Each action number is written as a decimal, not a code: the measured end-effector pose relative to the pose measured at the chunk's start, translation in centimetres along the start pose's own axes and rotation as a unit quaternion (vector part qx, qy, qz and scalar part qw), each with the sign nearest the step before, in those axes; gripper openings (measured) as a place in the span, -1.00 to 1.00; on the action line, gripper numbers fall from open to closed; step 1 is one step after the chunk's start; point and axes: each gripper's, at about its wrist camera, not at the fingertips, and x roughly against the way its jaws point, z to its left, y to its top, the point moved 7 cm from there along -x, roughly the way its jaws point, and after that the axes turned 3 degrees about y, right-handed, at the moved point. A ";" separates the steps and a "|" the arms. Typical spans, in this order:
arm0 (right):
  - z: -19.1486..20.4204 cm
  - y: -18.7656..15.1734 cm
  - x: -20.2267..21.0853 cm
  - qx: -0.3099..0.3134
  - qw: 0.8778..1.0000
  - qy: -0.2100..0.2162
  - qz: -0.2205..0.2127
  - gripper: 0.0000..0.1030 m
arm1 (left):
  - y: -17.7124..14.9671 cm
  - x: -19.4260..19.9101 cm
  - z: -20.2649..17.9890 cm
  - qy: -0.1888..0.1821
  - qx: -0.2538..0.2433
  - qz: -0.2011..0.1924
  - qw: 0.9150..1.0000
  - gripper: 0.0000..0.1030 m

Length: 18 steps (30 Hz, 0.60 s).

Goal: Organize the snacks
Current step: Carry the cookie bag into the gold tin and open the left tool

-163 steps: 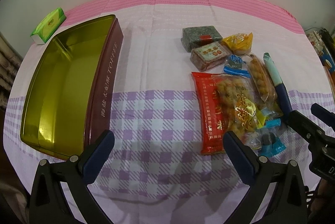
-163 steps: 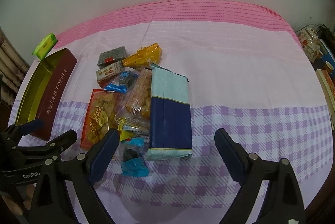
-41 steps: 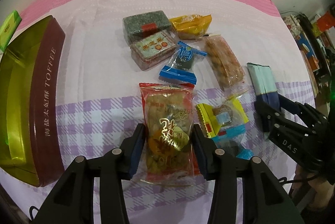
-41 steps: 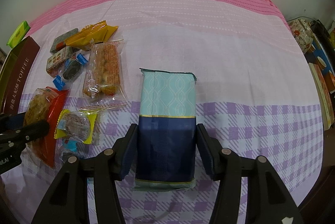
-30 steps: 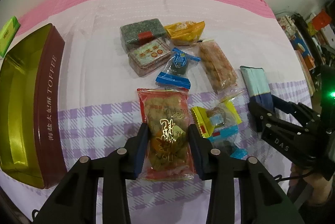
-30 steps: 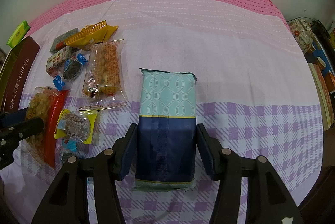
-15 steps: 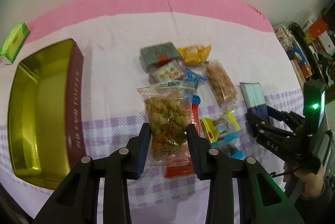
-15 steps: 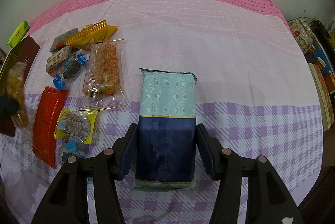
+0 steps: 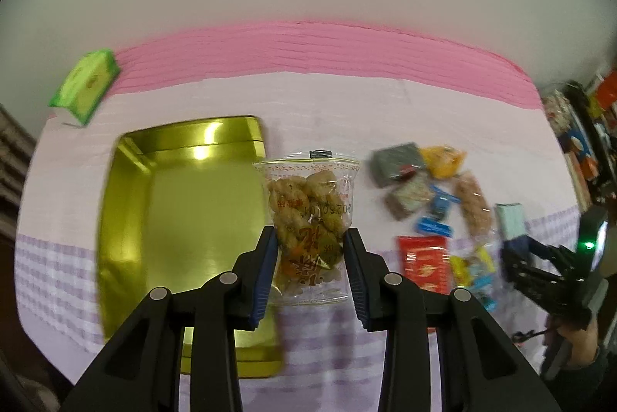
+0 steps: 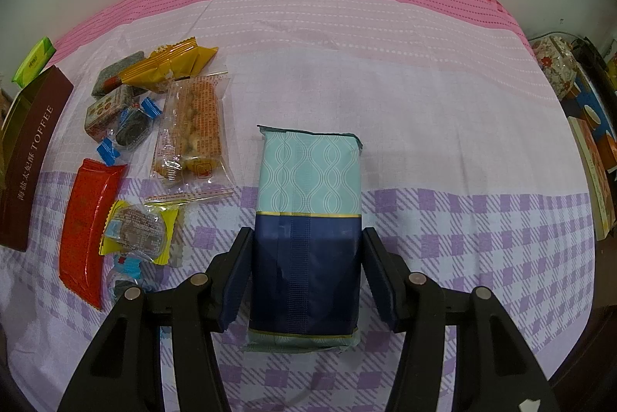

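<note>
The gold tin [image 9: 173, 219] is sitting open on the cloth [image 9: 327, 103], waiting for snacks, and the left gripper [image 9: 311, 271] is carrying a clear bag [image 9: 310, 219] of twisted snacks beside its rim, pinched narrow at the lower half so it hangs upright and clear of the pile. The right gripper [image 10: 306, 283] is pinning the blue pack [image 10: 308, 219] flat between its pads, seemingly ready to follow, while the small sweets [image 10: 133, 231] are lying loose nearby.

Left gripper [image 9: 311, 271] sits low center of its frame, jaws clamped tight. Right gripper [image 10: 307, 275] low center too, jaws closed partway; a hand [image 9: 578, 342] holds it, lower right.
</note>
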 end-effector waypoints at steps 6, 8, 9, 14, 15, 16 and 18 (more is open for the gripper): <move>0.0 0.1 0.0 -0.003 1.000 0.001 0.000 0.03 | 0.0 -0.8 5.4 0.052 0.017 0.002 0.999 -0.30; -0.1 0.1 0.0 -0.002 1.000 0.000 0.000 0.03 | -0.2 -1.2 7.1 0.067 0.022 0.005 0.997 -0.30; 0.0 0.1 0.0 -0.004 1.000 0.001 0.000 0.03 | -0.3 -1.5 7.9 0.072 0.025 0.009 0.997 -0.30; 0.0 0.3 0.1 -0.006 1.000 0.000 0.000 0.03 | -1.2 -3.2 10.9 0.106 0.022 0.023 0.994 -0.30; 0.0 0.3 0.1 -0.007 1.000 0.000 0.000 0.03 | -1.4 -3.5 11.5 0.112 0.024 0.026 0.993 -0.30; 0.0 0.4 0.1 -0.007 1.000 0.000 0.000 0.03 | -1.7 -3.8 12.1 0.114 0.027 0.031 0.993 -0.30; -0.1 0.3 0.0 -0.008 1.000 -0.001 -0.001 0.03 | -2.2 -4.3 13.0 0.113 0.035 0.041 0.992 -0.30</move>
